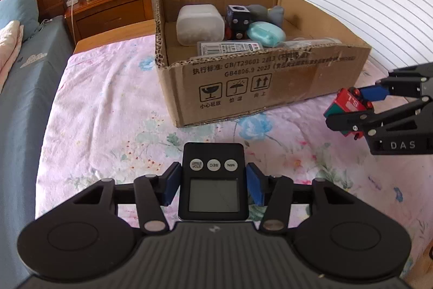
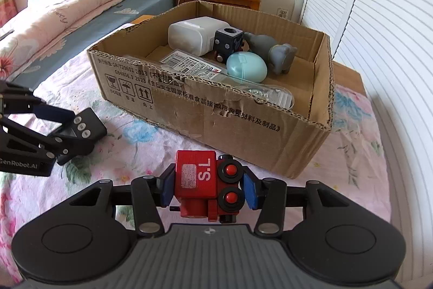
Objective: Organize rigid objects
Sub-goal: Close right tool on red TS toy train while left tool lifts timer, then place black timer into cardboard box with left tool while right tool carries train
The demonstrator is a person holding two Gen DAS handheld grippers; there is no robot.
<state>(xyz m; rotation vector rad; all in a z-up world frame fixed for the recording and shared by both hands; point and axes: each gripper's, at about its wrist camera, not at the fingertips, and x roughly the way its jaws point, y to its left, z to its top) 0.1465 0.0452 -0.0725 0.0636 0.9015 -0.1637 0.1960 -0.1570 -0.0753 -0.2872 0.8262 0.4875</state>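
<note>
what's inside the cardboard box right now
Inside the cardboard box: a white container, dark cube, grey elephant toy, teal egg-shaped case, a labelled packet and clear packaging. Whatever lies beneath them is hidden.

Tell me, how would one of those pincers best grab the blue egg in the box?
Probably from above, closing across the blue egg's narrow middle. It lies on its side in the cardboard box, with the grey elephant toy close on one side, so its top looks like the freest approach.
</note>
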